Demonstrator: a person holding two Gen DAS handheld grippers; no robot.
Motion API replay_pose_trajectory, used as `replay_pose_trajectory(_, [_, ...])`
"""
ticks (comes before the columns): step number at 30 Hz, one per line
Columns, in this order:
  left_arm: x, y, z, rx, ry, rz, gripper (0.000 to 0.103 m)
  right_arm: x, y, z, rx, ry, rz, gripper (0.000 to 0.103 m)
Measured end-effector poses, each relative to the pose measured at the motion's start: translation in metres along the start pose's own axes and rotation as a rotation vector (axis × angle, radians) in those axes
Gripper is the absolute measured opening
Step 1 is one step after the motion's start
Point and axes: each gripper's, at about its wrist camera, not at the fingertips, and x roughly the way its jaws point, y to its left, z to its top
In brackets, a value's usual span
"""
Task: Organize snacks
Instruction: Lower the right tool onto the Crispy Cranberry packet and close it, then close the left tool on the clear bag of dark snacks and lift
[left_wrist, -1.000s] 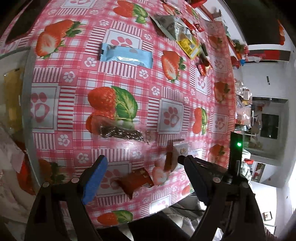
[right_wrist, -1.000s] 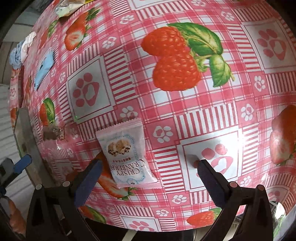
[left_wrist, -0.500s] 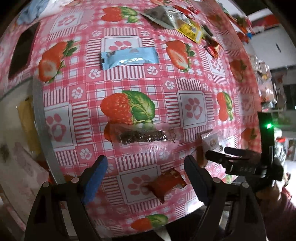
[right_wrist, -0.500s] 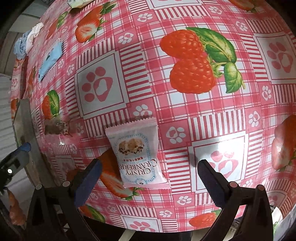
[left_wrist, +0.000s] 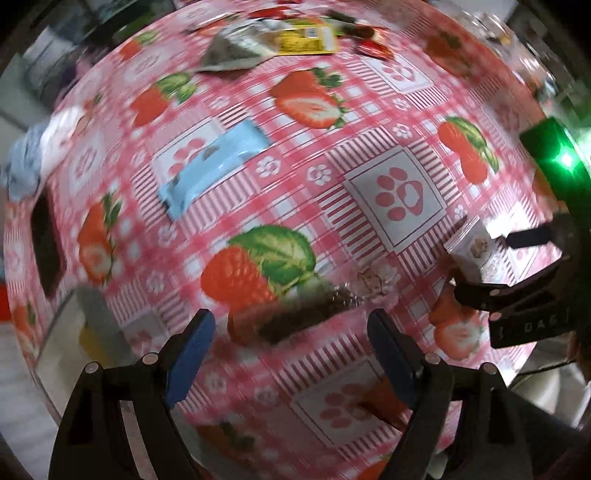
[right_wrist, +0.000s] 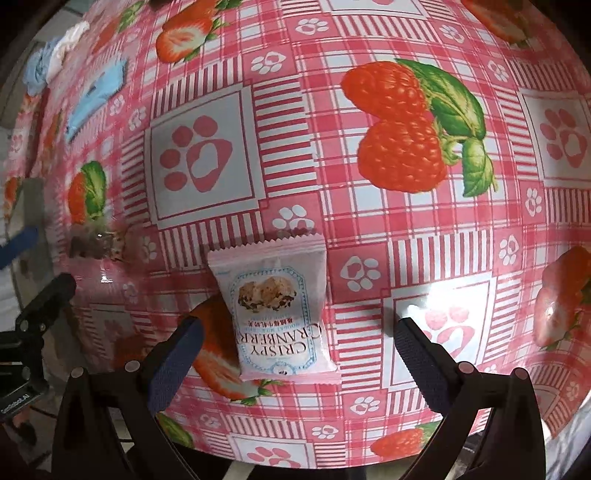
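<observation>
Left wrist view: left tool (left_wrist: 288, 334) spread, holding nothing, hovering over a clear packet (left_wrist: 306, 314) of dark bits lying on the counter (left_wrist: 332, 206). Blue packet (left_wrist: 212, 170) at 10 o'clock of it; foil and yellow packs (left_wrist: 273, 44) at 12 o'clock, far edge (blurred). Right tool (left_wrist: 517, 258) enters at 3 o'clock beside the cranberry packet (left_wrist: 472, 251).

Right wrist view: right tool (right_wrist: 295, 350) spread, jaws either side of the cranberry packet (right_wrist: 273, 310), not touching it. Clear packet (right_wrist: 96, 243) at 9 o'clock.

Progress, as I judge it: early; snacks lie scattered, none grouped. No container clearly seen, so nothing to report inside one.
</observation>
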Motion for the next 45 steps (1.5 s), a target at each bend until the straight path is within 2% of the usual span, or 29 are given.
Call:
replay_pose_trajectory(6, [0.012,-0.005,0.005,0.067,0.001,-0.005,0.088,0.01,0.026,0.003,-0.029,0.013,-0.092,0.103])
replay_pose_trajectory(11, [0.008,-0.003,-0.003,0.088,-0.01,-0.034,0.088,0.014,0.03,0.004,-0.032,0.032,-0.09,0.103])
replay_pose_trajectory(16, [0.012,-0.011,-0.014,0.188,-0.01,0.006,0.088,0.014,0.025,0.011,-0.044,0.061,-0.094,0.103])
replay_pose_trajectory(19, [0.016,-0.022,-0.013,0.235,-0.017,0.012,0.088,0.013,0.027,0.014,-0.049,0.045,-0.095,0.103])
replay_pose_trajectory(22, [0.021,-0.04,-0.006,0.266,-0.02,0.022,0.088,0.008,0.029,0.009,-0.079,0.019,-0.106,0.091])
replay_pose_trajectory(24, [0.024,-0.046,-0.001,0.273,-0.018,0.016,0.088,-0.002,0.036,0.008,-0.123,-0.013,-0.114,0.07])
replay_pose_trajectory(25, [0.026,-0.052,0.002,0.275,-0.016,0.016,0.088,-0.006,0.04,0.009,-0.144,-0.023,-0.12,0.048])
replay_pose_trajectory(26, [0.027,-0.057,0.005,0.276,-0.013,0.014,0.088,-0.006,0.042,0.009,-0.156,-0.021,-0.121,0.044])
replay_pose_trajectory(29, [0.033,-0.063,0.007,0.271,0.012,0.01,0.085,-0.007,0.043,0.011,-0.149,-0.015,-0.094,0.044])
replay_pose_trajectory(30, [0.036,-0.064,0.008,0.256,0.029,0.002,0.082,-0.007,0.042,0.011,-0.139,-0.014,-0.077,0.043])
replay_pose_trajectory(31, [0.038,-0.067,0.008,0.242,0.042,-0.014,0.068,-0.008,0.04,0.01,-0.126,-0.013,-0.057,0.043])
replay_pose_trajectory(33, [0.041,-0.066,0.011,0.181,0.044,-0.049,0.064,-0.009,0.036,0.009,-0.109,-0.01,-0.026,0.043])
replay_pose_trajectory(36, [0.038,-0.06,0.012,0.109,0.045,-0.102,0.051,-0.014,0.031,0.008,-0.106,-0.02,-0.003,0.043])
replay_pose_trajectory(38, [0.034,-0.052,0.011,0.022,0.047,-0.145,0.045,-0.018,0.03,0.007,-0.099,-0.026,0.014,0.043])
replay_pose_trajectory(45, [0.021,-0.023,-0.014,-0.171,0.027,-0.204,0.043,-0.039,0.016,0.007,-0.082,-0.045,0.066,0.043])
